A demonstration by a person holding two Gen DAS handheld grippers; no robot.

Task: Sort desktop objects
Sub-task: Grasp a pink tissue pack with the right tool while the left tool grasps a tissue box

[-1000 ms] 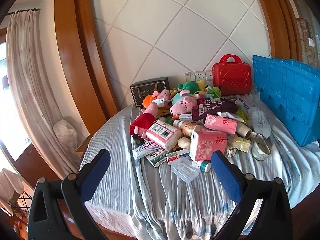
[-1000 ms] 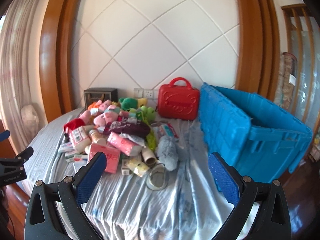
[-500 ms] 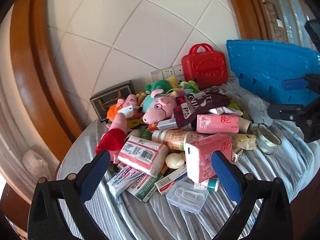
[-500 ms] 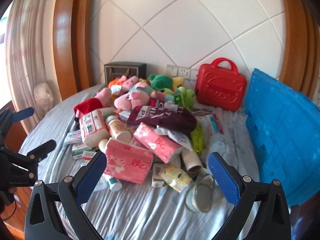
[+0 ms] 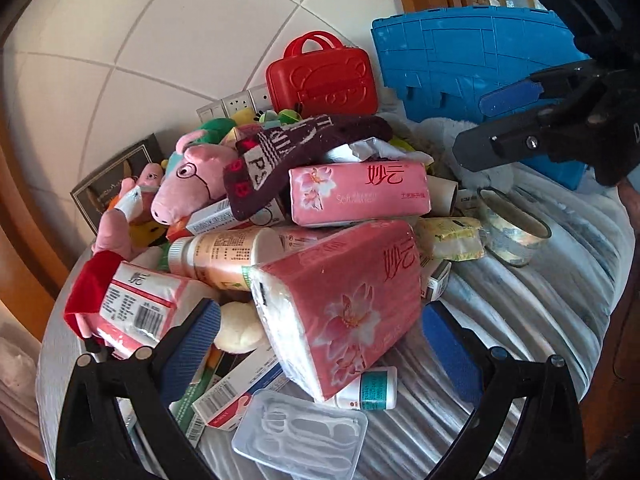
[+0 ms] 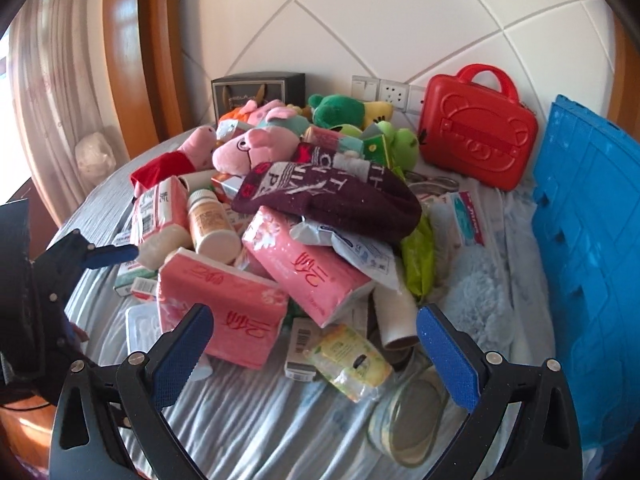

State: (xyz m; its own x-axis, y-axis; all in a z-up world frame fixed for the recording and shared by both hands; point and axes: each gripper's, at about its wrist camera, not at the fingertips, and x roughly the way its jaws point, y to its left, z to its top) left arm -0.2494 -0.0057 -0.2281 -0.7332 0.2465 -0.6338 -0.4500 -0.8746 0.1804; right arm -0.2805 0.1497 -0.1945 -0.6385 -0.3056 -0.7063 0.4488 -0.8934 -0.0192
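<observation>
Straddling the near pink flowered tissue pack (image 5: 344,300), the left tongs (image 5: 320,344) gape open, empty. The right tongs (image 6: 312,344), open too, face bare striped cloth (image 6: 260,420); only their view shows the blue plastic crate (image 6: 592,248) wall alongside.

In front of you, the pink plastic-wrapped tissue pack (image 5: 344,304) leans on the heap's near edge, with the clear plastic floss-pick case (image 5: 300,438) before it. Behind it, the dark maroon knitted sock (image 5: 296,156) lies atop a second pink tissue pack (image 5: 358,194). Rightward stands the blue plastic crate (image 6: 588,256), the red plastic toy suitcase (image 6: 478,130) behind the heap against the wall.
</observation>
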